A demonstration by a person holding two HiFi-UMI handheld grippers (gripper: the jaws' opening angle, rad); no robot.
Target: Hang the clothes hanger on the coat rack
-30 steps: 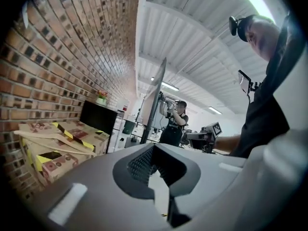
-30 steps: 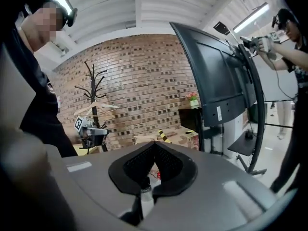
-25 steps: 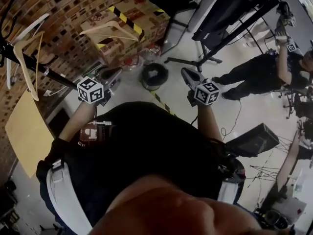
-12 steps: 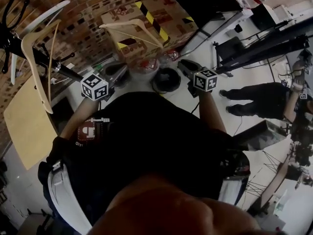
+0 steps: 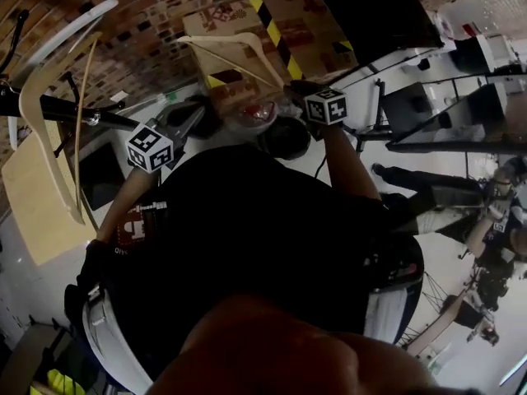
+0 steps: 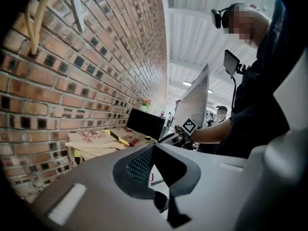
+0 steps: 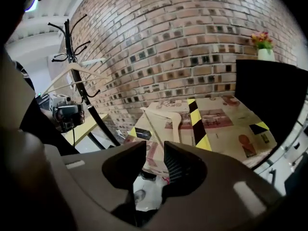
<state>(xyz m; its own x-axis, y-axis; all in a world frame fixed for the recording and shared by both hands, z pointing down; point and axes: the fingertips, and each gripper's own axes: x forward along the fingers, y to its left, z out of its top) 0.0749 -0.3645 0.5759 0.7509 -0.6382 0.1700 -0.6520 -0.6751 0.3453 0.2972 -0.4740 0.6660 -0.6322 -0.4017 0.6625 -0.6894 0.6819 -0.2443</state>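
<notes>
A wooden hanger (image 5: pixel 235 52) lies on a cardboard box (image 5: pixel 288 23) with black and yellow tape, seen ahead of the jaws as the hanger (image 7: pixel 163 121) in the right gripper view. My right gripper (image 5: pixel 298 90) hovers just short of the box; the right gripper (image 7: pixel 155 146) is opening, with nothing between its fingers. The left gripper (image 5: pixel 185 123) is held lower left of the box; this left gripper (image 6: pixel 153 146) looks shut and empty. The black coat rack (image 5: pixel 49 109) at left carries a wooden hanger (image 5: pixel 49 138) and a white one (image 5: pixel 70 27).
A brick wall (image 7: pixel 183 47) backs the box and rack. A black panel (image 7: pixel 269 90) with a flower pot (image 7: pixel 263 42) stands right of the box. A round black object (image 5: pixel 284 138) sits on the floor below it. A tan tabletop (image 5: pixel 37 204) is at left; people and stands are at right.
Both grippers have swung left toward the brick wall and the box. The right gripper has come much closer to the hanger on the box.
</notes>
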